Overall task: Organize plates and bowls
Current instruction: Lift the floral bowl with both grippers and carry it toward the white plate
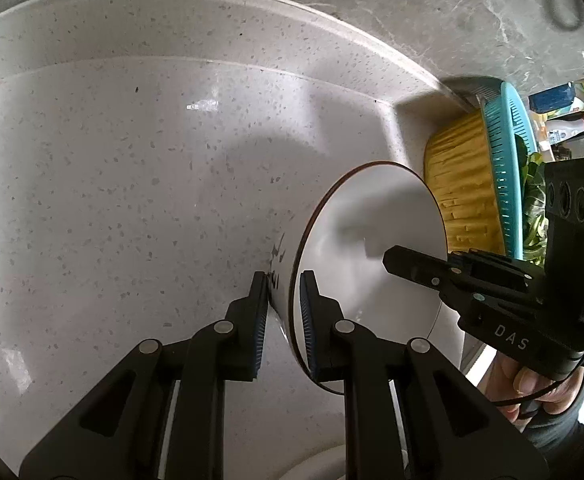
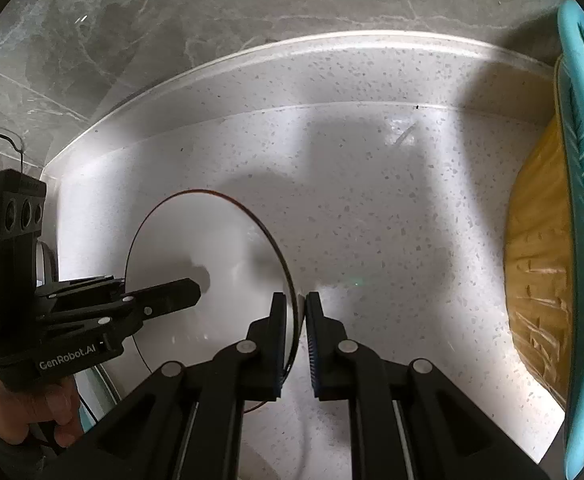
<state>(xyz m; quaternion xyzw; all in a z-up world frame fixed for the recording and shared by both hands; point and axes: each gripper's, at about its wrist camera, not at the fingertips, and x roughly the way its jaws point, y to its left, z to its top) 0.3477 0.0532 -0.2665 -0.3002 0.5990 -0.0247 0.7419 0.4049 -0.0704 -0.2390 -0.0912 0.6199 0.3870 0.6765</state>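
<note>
A white bowl (image 1: 371, 240) with a thin dark rim and dark marks on its outside is held between both grippers above a speckled white countertop (image 1: 132, 200). My left gripper (image 1: 284, 280) is shut on the bowl's left rim, one finger inside, one outside. My right gripper (image 2: 296, 300) is shut on the opposite rim of the same bowl (image 2: 196, 248). Each gripper shows in the other's view: the right one (image 1: 411, 268) reaches into the bowl from the right, the left one (image 2: 172, 292) from the left.
A turquoise plastic colander (image 1: 511, 168) with green leaves sits on a yellow basket (image 1: 463, 188) at the right, also in the right wrist view (image 2: 579, 200). A grey marble wall (image 2: 172, 20) backs the counter. Bottles (image 1: 563, 128) stand far right.
</note>
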